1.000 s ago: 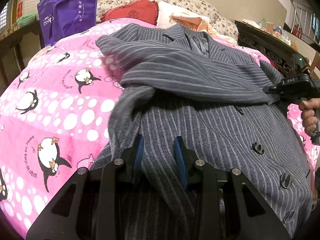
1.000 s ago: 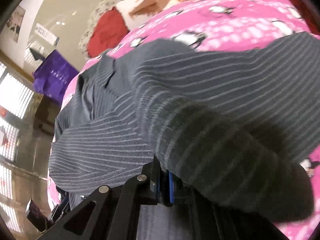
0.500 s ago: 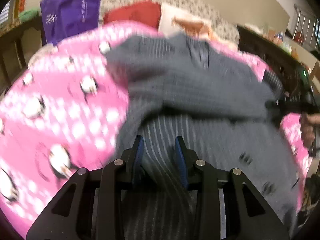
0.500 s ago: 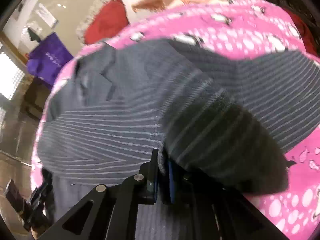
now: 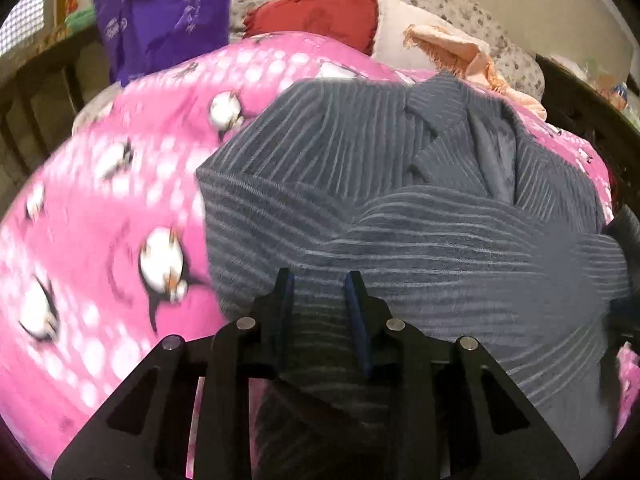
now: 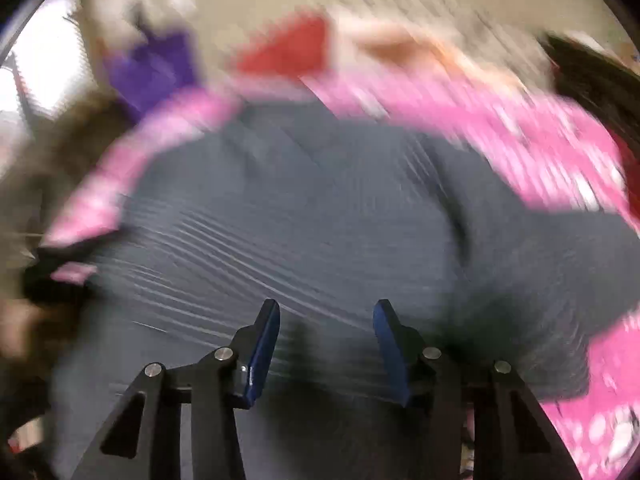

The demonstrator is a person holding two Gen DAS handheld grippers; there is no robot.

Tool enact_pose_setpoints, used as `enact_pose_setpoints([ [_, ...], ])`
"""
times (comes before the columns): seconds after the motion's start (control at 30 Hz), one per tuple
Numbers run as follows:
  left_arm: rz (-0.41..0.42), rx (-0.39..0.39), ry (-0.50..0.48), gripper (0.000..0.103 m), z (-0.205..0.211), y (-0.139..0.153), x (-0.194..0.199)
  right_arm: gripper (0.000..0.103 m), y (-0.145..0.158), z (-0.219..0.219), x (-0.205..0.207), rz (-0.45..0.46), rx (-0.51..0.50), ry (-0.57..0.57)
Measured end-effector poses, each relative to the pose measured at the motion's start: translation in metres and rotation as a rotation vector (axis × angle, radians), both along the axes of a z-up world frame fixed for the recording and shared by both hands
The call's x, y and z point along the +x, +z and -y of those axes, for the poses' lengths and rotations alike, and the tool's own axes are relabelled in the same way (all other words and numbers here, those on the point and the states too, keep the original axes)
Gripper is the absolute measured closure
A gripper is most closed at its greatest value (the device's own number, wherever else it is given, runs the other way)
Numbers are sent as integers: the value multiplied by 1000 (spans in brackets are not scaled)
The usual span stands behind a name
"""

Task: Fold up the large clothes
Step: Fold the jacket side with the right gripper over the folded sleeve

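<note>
Grey pinstriped jacket (image 5: 400, 208), sleeve folded across, on bed

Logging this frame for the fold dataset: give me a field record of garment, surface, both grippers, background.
garment: grey striped jacket, sleeve folded across the body, collar at the far end
surface: pink penguin blanket
left gripper: open, jaws over the jacket's near part
right gripper: open, wide apart, nothing between; view blurred
background: red pillow, purple bag

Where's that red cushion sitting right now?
In the left wrist view, the red cushion lies at the far head of the bed, between the purple bag on its left and the white pillow on its right.
</note>
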State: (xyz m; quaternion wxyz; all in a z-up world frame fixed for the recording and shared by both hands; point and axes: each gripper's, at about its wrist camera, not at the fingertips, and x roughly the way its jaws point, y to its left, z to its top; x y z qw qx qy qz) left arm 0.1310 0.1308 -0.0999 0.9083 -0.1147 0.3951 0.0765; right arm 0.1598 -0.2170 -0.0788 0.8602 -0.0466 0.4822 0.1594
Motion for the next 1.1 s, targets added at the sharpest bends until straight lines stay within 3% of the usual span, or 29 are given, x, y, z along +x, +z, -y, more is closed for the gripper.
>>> enact_pose_setpoints([
  [0.07,-6,-18,33,78,-7,5,-3,70,-6,12,-1,4,79,-29],
  [0.13,3,-31,61,78,-12,21,-3,70,4,8,0,-4,60,-19],
  [0.27,20,-16,85,77,-13,40,27,68,38,2,13,100,152,-34],
  [0.3,-23,18,84,77,-12,33,43,67,40,1,22,116,162,-56],
  [0.37,-151,40,81,77,-14,7,67,62,25,2,40,63,171,-100],
  [0.43,-124,63,67,75,-11,3,65,62,-5,-1,51,-38,148,-96],
  [0.5,-151,64,55,74,-9,5,62,57,-2,-4,43,6,128,-78],
  [0.57,-166,35,55,74,-13,14,56,57,5,-10,39,-26,75,-57],
  [0.67,-83,7,103,74,-20,44,27,57,33,-12,17,14,91,-43],
  [0.7,-39,7,98,70,-15,53,9,57,44,-14,4,50,118,-23],
  [0.77,3,26,91,32,-2,55,-9,47,48,-24,-19,77,106,11],
  [0.8,-3,51,76,29,8,44,-18,34,41,-31,-30,71,74,31],
  [0.83,-46,67,51,28,16,31,-16,29,28,-39,-37,47,33,50],
  [0.9,-172,89,-18,27,26,-3,-9,28,0,-42,-46,-63,-18,55],
  [0.93,-119,86,-11,27,24,2,-14,28,8,-36,-53,-28,4,47],
  [1.0,-103,71,26,28,19,19,-23,28,42,-14,-65,-5,106,32],
  [1.1,6,69,45,28,22,47,-46,28,97,39,-84,158,210,-14],
])
